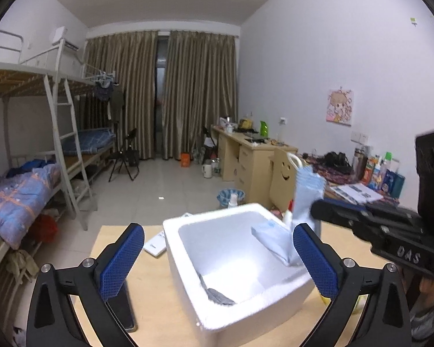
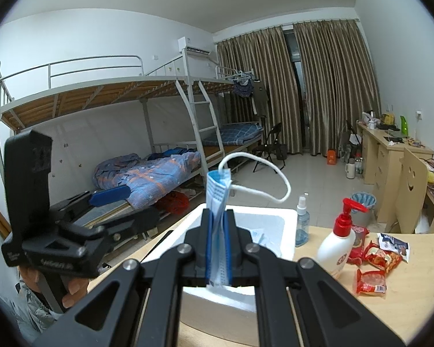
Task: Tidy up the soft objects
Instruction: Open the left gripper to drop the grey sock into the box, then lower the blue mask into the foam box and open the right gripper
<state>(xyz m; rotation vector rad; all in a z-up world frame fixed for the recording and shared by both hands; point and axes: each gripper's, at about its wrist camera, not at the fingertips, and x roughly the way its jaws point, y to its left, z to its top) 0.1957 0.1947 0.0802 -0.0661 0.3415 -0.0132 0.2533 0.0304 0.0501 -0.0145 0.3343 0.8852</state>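
Pale wooden tabletop (image 2: pixel 413 312) in a dorm room. Right gripper (image 2: pixel 218 248) clamped on a folded blue pleated face mask (image 2: pixel 217 199), upright above the white foam box (image 2: pixel 277 217); left gripper (image 1: pixel 217 263) spread wide, empty, at that box. Likely snag: springy white ear loop (image 2: pixel 263 173) catching a pad on release. Beyond, red-capped pump bottle (image 2: pixel 337 245), crinkly red snack packets (image 2: pixel 371 282), metal bunk bed (image 2: pixel 107 92).

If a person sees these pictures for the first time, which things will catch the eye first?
First, the blue face mask, clamped upright in the right gripper above the white foam box. Next, the left gripper, open wide in front of that box. Red snack packets lie on the table right of a pump bottle.
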